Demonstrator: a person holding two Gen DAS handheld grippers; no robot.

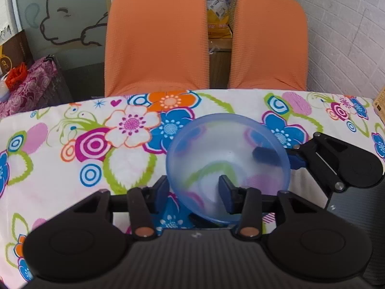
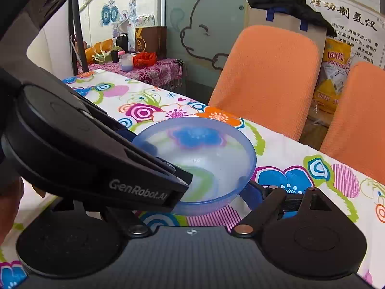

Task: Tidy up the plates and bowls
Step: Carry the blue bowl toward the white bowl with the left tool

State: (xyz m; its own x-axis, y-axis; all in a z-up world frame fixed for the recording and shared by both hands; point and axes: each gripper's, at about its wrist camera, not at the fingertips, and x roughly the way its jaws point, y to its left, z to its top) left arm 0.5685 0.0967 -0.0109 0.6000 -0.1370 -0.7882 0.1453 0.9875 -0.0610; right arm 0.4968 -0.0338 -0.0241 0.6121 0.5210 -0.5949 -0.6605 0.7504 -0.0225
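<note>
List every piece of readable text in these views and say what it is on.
"GenRobot.AI": on the side of the left tool.
"胜功制氢仪": large characters on the wall poster.
Poster small print: too small.
Yellow bag: red characters, blurred.
Brown gift bag: gold emblem, unreadable.

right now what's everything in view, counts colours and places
translucent blue plastic bowl: one, blue, on the tablecloth, rim between fingers of both grippers
floral tablecloth: one, white with bright flowers, covering the table
orange fabric chairs: two, orange, behind the table's far edge
yellow printed bag: one, yellow, between the chairs
purple patterned cloth: one, on a side table at the back
left gripper: one, black, straddling the bowl's near rim
right gripper: one, black, at the bowl's right rim
</note>
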